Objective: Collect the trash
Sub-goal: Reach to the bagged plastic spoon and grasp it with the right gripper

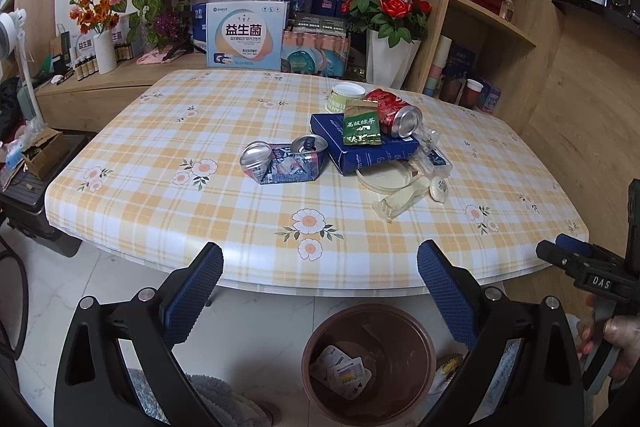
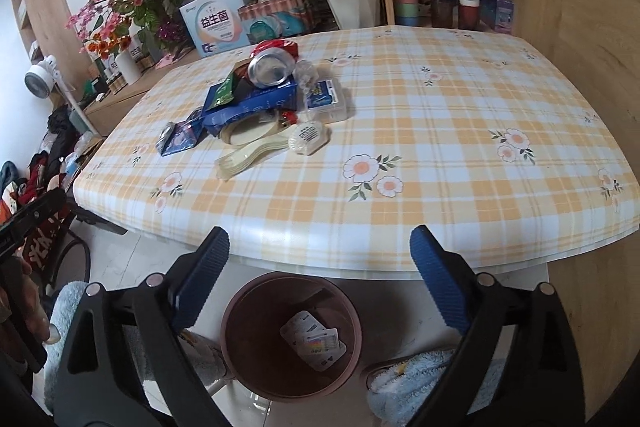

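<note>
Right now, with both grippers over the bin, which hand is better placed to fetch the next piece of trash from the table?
Probably the left. Both the left gripper and right gripper are open and empty above the brown bin. The left faces the crushed can almost head-on, while the right sees the pile off to its left.

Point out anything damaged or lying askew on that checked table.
The flattened blue drink can is crushed out of shape near the table's middle. The red drink can lies tipped on its side atop the dark blue box, beside a green tea packet. Nothing looks spilled.
</note>
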